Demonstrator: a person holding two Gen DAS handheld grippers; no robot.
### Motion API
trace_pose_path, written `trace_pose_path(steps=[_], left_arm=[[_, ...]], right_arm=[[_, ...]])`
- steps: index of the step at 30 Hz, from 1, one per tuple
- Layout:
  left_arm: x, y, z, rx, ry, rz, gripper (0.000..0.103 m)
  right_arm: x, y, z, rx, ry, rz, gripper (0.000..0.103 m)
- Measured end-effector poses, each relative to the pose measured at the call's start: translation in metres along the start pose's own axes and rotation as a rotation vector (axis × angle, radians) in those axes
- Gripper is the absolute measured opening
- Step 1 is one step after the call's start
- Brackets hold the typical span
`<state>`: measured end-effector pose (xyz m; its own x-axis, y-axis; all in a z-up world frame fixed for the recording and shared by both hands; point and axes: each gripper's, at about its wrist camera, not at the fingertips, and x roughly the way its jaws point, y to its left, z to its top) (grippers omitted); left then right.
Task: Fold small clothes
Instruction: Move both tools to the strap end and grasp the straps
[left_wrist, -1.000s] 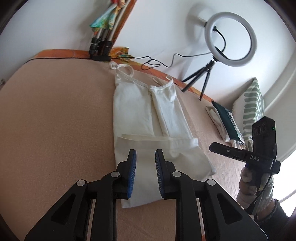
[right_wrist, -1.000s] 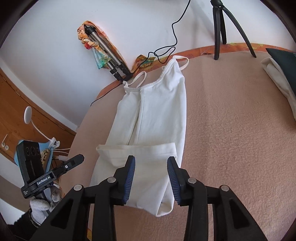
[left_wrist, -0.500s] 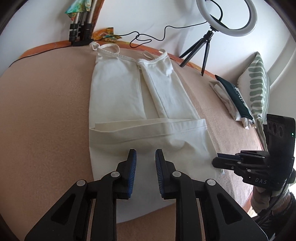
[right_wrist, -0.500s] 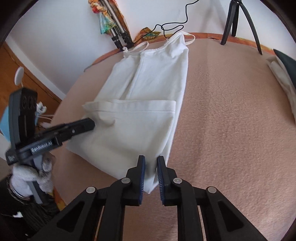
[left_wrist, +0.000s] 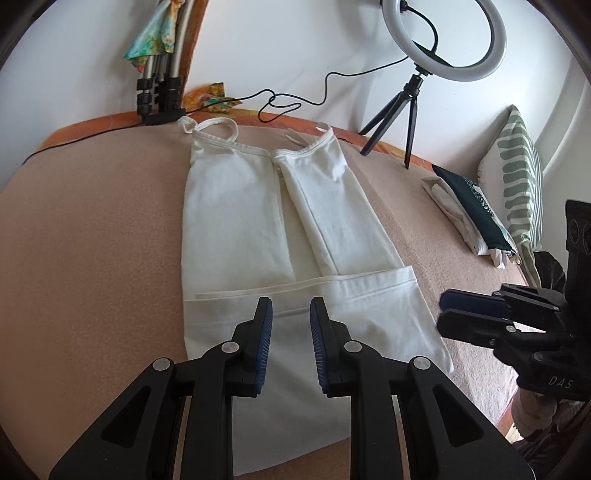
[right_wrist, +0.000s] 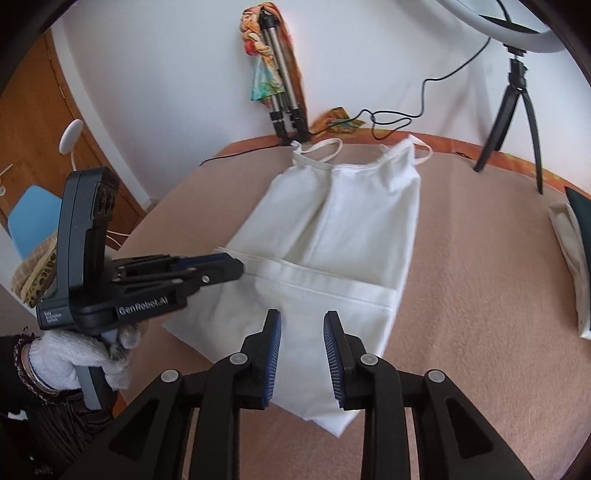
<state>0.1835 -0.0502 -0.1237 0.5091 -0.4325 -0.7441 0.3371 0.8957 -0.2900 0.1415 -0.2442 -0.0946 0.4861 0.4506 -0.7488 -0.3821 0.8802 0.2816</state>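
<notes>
A white strap top (left_wrist: 288, 229) lies flat on the tan blanket, its sides folded in and its lower hem folded up over the body; it also shows in the right wrist view (right_wrist: 351, 236). My left gripper (left_wrist: 291, 317) is open and empty, above the folded-up hem. It shows from the side in the right wrist view (right_wrist: 221, 269), by the garment's left edge. My right gripper (right_wrist: 302, 332) is open and empty over the near end of the garment. It appears in the left wrist view (left_wrist: 458, 306) just right of the garment.
A ring light on a tripod (left_wrist: 439, 44) stands at the far right. A folded tripod (left_wrist: 162, 74) and cable lie at the far edge. Folded clothes (left_wrist: 469, 210) and a striped pillow (left_wrist: 517, 173) sit at the right. The blanket (left_wrist: 92, 240) ends close in front.
My right gripper opened from nearly shut and drew back from the garment's near corner. My left gripper pulled back slightly. The garment lies as it did.
</notes>
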Motion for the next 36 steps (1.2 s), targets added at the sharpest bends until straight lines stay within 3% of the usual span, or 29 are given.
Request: trace_pose_path(steps=[4, 7, 8, 11, 13, 14, 18, 20, 23, 30, 36], left_arm=[[0.018, -0.005, 0.002, 0.035, 0.028, 0.027, 0.019], [0.021, -0.001, 0.006, 0.038, 0.028, 0.043, 0.019], [0.020, 0.002, 0.009, 0.042, 0.032, 0.049, 0.019], [0.010, 0.016, 0.022, 0.024, 0.016, 0.063, 0.020], [0.003, 0.030, 0.034, -0.004, -0.004, 0.069, 0.031], [0.000, 0.038, 0.040, -0.019, -0.017, 0.070, 0.043], [-0.001, 0.064, 0.064, -0.070, -0.029, 0.060, 0.047], [0.006, 0.076, 0.074, -0.106, 0.000, 0.028, 0.055], [0.021, 0.090, 0.087, -0.159, 0.024, 0.014, 0.056], [0.060, 0.109, 0.115, -0.198, 0.048, 0.006, 0.056], [0.086, 0.123, 0.133, -0.225, 0.028, -0.031, 0.056]], right_arm=[[0.034, 0.008, 0.008, -0.028, 0.059, -0.004, 0.026], [0.054, -0.004, 0.007, 0.000, 0.113, -0.062, 0.026], [0.055, -0.011, 0.005, 0.008, 0.128, -0.087, 0.021], [0.051, -0.022, 0.009, 0.018, 0.138, -0.102, 0.021], [0.046, -0.026, 0.015, 0.008, 0.123, -0.130, 0.025], [0.041, -0.030, 0.017, 0.013, 0.113, -0.131, 0.030], [0.036, -0.054, 0.037, 0.074, 0.063, -0.098, 0.039], [0.038, -0.067, 0.050, 0.096, 0.038, -0.089, 0.048], [0.046, -0.088, 0.070, 0.137, 0.013, -0.066, 0.059], [0.075, -0.131, 0.105, 0.217, 0.005, 0.005, 0.060], [0.101, -0.144, 0.121, 0.248, 0.011, 0.074, 0.060]])
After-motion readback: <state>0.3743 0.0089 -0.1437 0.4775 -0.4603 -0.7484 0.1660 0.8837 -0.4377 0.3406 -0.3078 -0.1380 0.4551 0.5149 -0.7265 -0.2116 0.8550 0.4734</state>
